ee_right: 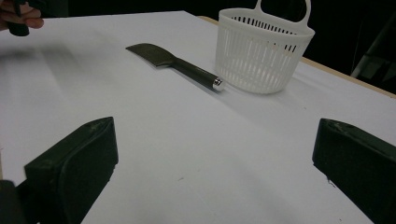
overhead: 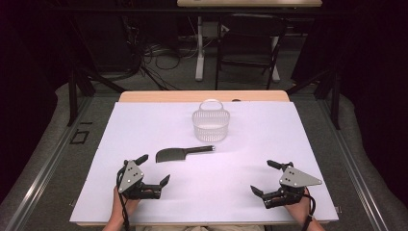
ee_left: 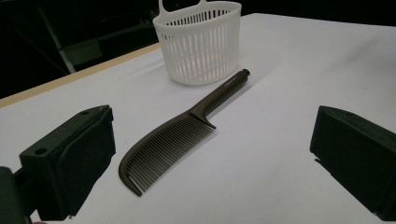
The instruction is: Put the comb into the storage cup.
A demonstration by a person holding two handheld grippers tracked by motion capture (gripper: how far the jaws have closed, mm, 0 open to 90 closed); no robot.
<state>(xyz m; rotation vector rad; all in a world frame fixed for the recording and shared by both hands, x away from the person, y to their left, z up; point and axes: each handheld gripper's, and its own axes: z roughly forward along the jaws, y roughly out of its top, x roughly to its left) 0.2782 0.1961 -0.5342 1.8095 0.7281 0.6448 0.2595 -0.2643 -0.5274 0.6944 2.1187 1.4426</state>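
where the person's forearms come in at the near edge of the white table [overhead: 269, 144], the left gripper [overhead: 154, 170] and the right gripper [overhead: 268, 178] sit low over the surface, well apart, each with its jaws spread wide and nothing between them. just beyond the left gripper lies the dark comb [overhead: 184, 153], flat on the table, teeth end toward the left and handle pointing right. the left gripper view shows the comb's fine teeth [ee_left: 166, 151] and faint lettering along the handle, too small to read; the right gripper view shows the comb [ee_right: 173, 63] as a plain dark blade with a silvery cap at the handle's end. farther off, just behind the handle, stands the white slatted basket [overhead: 210, 126], upright.
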